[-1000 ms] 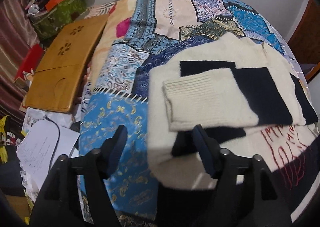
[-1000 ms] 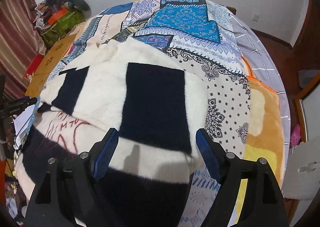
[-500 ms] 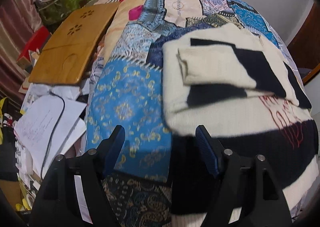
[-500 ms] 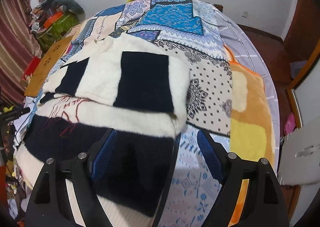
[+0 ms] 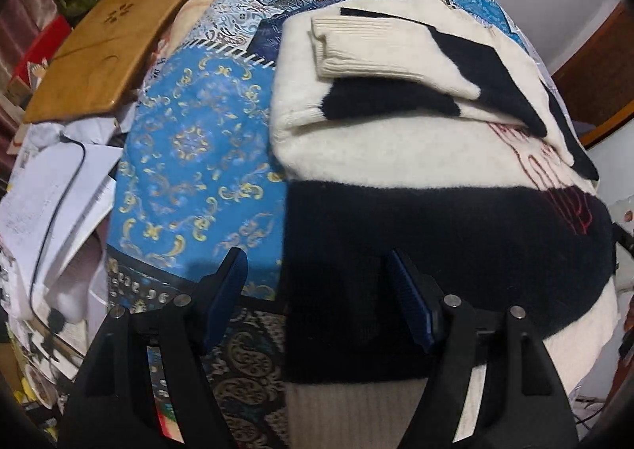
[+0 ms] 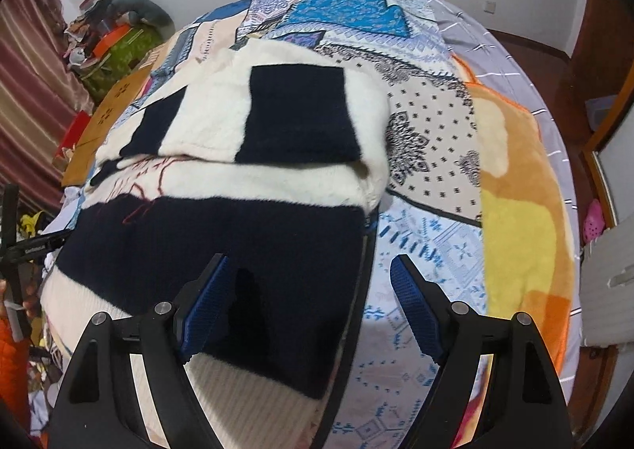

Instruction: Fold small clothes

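A cream and navy striped sweater (image 5: 416, 155) with red stitching lies flat on the patchwork bedspread (image 5: 190, 148), both sleeves folded across its chest. It also shows in the right wrist view (image 6: 253, 179). My left gripper (image 5: 317, 290) is open and empty, hovering over the sweater's lower left hem corner. My right gripper (image 6: 309, 294) is open and empty, straddling the sweater's lower right edge. The ribbed hem (image 6: 237, 389) lies below the fingers.
A wooden lap tray (image 5: 107, 41) and loose papers (image 5: 51, 187) with a black cable lie at the bed's left side. An orange and yellow blanket (image 6: 519, 211) lies at the right. Clutter and a curtain (image 6: 27, 92) stand at the far left.
Both grippers have drawn back from the folded sleeves toward the sweater's lower hem. More of the navy band and hem now shows. Both stayed open.
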`<act>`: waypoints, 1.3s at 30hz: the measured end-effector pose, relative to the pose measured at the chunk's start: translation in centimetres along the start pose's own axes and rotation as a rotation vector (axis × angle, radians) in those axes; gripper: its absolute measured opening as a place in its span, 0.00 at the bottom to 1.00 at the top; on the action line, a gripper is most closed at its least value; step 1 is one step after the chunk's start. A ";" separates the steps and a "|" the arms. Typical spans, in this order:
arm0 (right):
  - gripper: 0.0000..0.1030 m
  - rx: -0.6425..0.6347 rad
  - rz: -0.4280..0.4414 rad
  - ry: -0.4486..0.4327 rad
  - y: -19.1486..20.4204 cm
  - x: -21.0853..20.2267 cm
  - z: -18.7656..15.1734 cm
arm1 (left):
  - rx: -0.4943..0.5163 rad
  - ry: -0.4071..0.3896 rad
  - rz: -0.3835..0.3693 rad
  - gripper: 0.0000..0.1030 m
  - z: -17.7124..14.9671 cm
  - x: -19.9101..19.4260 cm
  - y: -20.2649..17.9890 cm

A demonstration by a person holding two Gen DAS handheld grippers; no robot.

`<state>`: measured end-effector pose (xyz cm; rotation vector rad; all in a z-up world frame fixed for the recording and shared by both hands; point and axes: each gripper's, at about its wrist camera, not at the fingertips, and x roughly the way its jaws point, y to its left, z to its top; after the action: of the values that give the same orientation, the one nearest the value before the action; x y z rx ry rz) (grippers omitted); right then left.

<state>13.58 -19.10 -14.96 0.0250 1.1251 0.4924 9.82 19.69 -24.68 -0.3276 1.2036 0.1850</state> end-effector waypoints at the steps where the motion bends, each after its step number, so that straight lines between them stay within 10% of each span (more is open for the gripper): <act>1: 0.77 0.002 0.009 0.001 0.1 0.1 -0.1 | -0.006 0.002 -0.014 0.70 0.1 0.0 -0.1; 4: 0.65 0.009 0.029 0.015 0.2 0.7 -0.4 | -0.023 0.008 -0.059 0.67 0.1 0.2 -0.2; 14: 0.09 -0.003 0.062 -0.002 0.9 1.0 -0.6 | 0.026 -0.051 -0.077 0.08 0.3 -1.3 -2.1; 27: 0.07 -0.081 0.052 -0.219 2.4 -2.7 4.1 | 0.073 -0.307 -0.077 0.06 6.0 -8.3 -4.7; 39: 0.07 -0.033 -0.015 -0.255 0.6 -0.1 8.5 | -0.013 -0.341 0.024 0.06 11.8 -5.3 -2.9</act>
<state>20.75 -16.69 -10.93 0.0489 0.8672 0.4799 19.28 21.25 -15.52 -0.2799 0.8694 0.2591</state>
